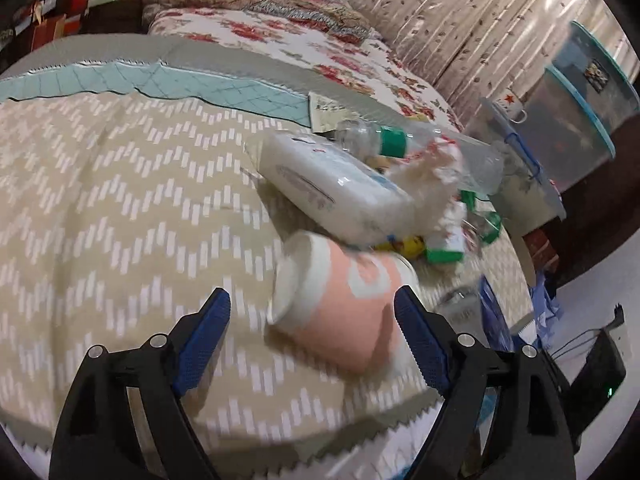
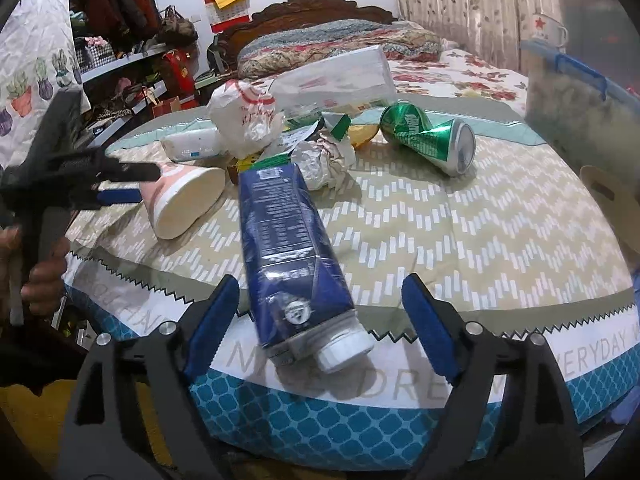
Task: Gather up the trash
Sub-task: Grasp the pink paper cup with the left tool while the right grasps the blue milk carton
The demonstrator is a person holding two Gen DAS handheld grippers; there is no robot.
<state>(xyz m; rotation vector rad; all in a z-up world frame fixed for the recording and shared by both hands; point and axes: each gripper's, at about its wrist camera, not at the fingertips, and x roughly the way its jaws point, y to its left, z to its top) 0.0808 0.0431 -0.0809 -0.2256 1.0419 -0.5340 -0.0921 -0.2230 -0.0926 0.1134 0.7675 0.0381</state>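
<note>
A pink paper cup [image 1: 340,308] lies on its side on the chevron tablecloth [image 1: 120,200]. My left gripper [image 1: 312,294] is open around it: the right pad is at the cup's side and the left pad stands clear. In the right wrist view the left gripper [image 2: 146,184] sits at the base of the cup [image 2: 188,200]. A dark blue carton [image 2: 288,248] with a white cap lies between the fingers of my open right gripper [image 2: 320,280], with neither pad touching it. Behind lie a crushed green can [image 2: 428,136], crumpled paper [image 2: 328,160], a white bag [image 2: 244,120] and a clear bottle [image 1: 420,148].
A white wipes pack [image 1: 332,184] lies behind the cup. A bed [image 2: 460,76] with a floral quilt stands behind the round table. Lidded storage bins [image 2: 576,96] stand at the right and cluttered shelves [image 2: 120,60] at the left. A person's hand [image 2: 40,272] holds the left gripper's handle.
</note>
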